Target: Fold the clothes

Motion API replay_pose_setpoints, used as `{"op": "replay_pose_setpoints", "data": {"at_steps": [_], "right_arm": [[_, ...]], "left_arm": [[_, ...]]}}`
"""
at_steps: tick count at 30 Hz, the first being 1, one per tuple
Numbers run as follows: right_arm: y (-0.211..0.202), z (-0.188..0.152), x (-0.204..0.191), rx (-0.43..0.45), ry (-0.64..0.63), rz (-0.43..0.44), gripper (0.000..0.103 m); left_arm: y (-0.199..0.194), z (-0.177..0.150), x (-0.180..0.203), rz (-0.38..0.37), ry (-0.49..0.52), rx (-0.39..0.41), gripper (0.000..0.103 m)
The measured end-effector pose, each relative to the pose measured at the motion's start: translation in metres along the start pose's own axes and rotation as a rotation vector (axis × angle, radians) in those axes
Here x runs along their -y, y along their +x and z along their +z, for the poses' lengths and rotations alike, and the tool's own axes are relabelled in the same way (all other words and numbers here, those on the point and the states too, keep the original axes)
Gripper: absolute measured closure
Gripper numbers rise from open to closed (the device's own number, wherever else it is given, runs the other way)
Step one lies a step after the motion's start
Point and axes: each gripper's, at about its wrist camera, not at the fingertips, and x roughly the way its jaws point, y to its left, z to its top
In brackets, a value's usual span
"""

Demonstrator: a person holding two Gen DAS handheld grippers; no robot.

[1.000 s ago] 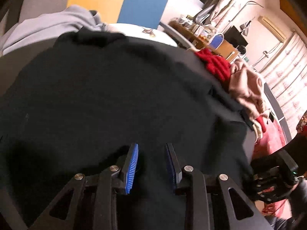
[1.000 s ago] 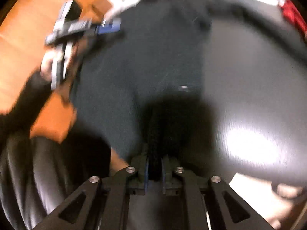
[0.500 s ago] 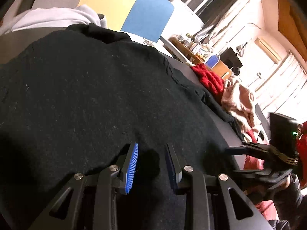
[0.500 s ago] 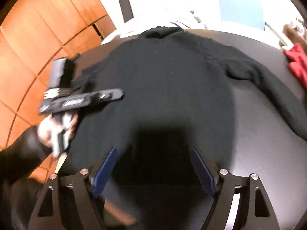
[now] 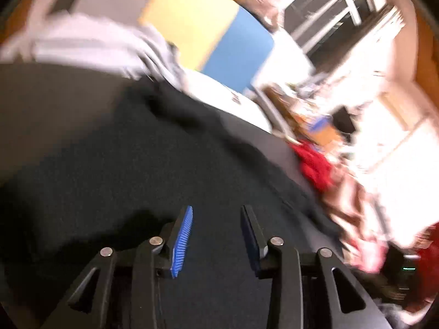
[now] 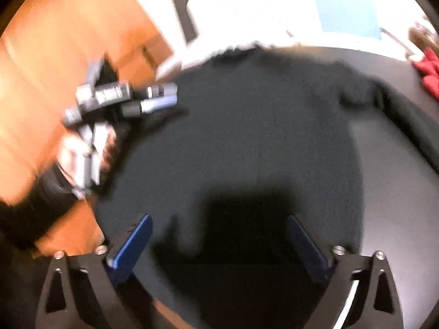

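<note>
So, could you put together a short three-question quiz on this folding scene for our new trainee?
1. True or false: the right gripper is shut on the black sweater.
2. Which garment lies beyond the sweater's far sleeve in the left wrist view? A) a red one B) a green one C) a striped one
3. Fill in: the left gripper hangs over the sweater with its jaws ____.

Key
1. False: its jaws stand wide apart over the cloth, holding nothing.
2. A: the red garment lies on the dark table.
3. Open.
</note>
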Motion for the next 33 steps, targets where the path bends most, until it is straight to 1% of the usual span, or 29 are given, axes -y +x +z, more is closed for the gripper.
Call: {"op": "replay_pose_setpoints", "data": {"at_steps": [1, 2, 4, 5, 8, 10, 12, 14, 15, 17, 18, 20, 23, 25, 28, 29, 30, 31, 33], "right_arm": [[-0.005, 0.014, 0.0, 0.055, -0.037, -0.054, 0.005], [0.003, 0.03, -0.002, 0.07, -0.079, -0.059, 0.005], [0.023, 0.061, -0.005, 0.082, -0.165, -0.045, 0.005], [0.033, 0.077, -0.007, 0.088, -0.208, -0.038, 0.005], [0.063, 0.124, -0.012, 0.106, -0.338, -0.017, 0.005], [0.101, 0.15, -0.017, 0.029, -0.407, 0.074, 0.006], [0.146, 0.173, -0.021, -0.06, -0.409, 0.163, 0.008], [0.193, 0.196, -0.025, -0.148, -0.406, 0.253, 0.008], [0.196, 0.203, -0.021, -0.135, -0.392, 0.239, 0.008], [0.193, 0.215, -0.01, -0.082, -0.358, 0.185, 0.008], [0.192, 0.222, -0.004, -0.055, -0.341, 0.158, 0.008], [0.189, 0.234, 0.008, -0.002, -0.307, 0.104, 0.008], [0.184, 0.253, 0.025, 0.077, -0.255, 0.024, 0.008], [0.182, 0.266, 0.036, 0.129, -0.22, -0.03, 0.008], [0.177, 0.285, 0.054, 0.207, -0.167, -0.111, 0.008], [0.176, 0.291, 0.059, 0.233, -0.149, -0.138, 0.008], [0.185, 0.289, 0.048, 0.206, -0.26, -0.176, 0.008], [0.19, 0.282, 0.036, 0.165, -0.393, -0.22, 0.008], [0.2, 0.261, 0.023, 0.101, -0.57, -0.28, 0.009]], "left_arm": [[0.002, 0.013, -0.005, 0.055, 0.017, 0.008, 0.066], [0.006, 0.024, -0.011, 0.08, 0.024, 0.006, 0.066], [0.011, 0.041, -0.021, 0.084, 0.026, 0.008, 0.066], [0.014, 0.049, -0.026, 0.098, 0.027, 0.014, 0.066], [0.023, 0.068, -0.044, 0.171, 0.011, 0.027, 0.066], [0.029, 0.079, -0.057, 0.212, 0.005, 0.028, 0.066], [0.038, 0.089, -0.069, 0.213, 0.001, 0.022, 0.065], [0.048, 0.094, -0.077, 0.233, -0.004, 0.009, 0.064], [0.052, 0.096, -0.08, 0.243, -0.007, 0.002, 0.064], [0.062, 0.1, -0.087, 0.262, -0.013, -0.011, 0.064], [0.065, 0.1, -0.091, 0.269, -0.012, -0.007, 0.065], [0.066, 0.095, -0.091, 0.267, 0.012, 0.037, 0.065], [0.064, 0.092, -0.086, 0.294, 0.051, 0.037, 0.065], [0.064, 0.095, -0.085, 0.266, 0.053, 0.028, 0.064], [0.07, 0.105, -0.082, 0.245, 0.074, 0.009, 0.063], [0.072, 0.108, -0.077, 0.227, 0.085, 0.004, 0.06], [0.076, 0.111, -0.072, 0.223, 0.099, -0.002, 0.06], [0.081, 0.115, -0.068, 0.255, 0.121, -0.008, 0.06], [0.09, 0.118, -0.064, 0.327, 0.161, -0.016, 0.06]]}}
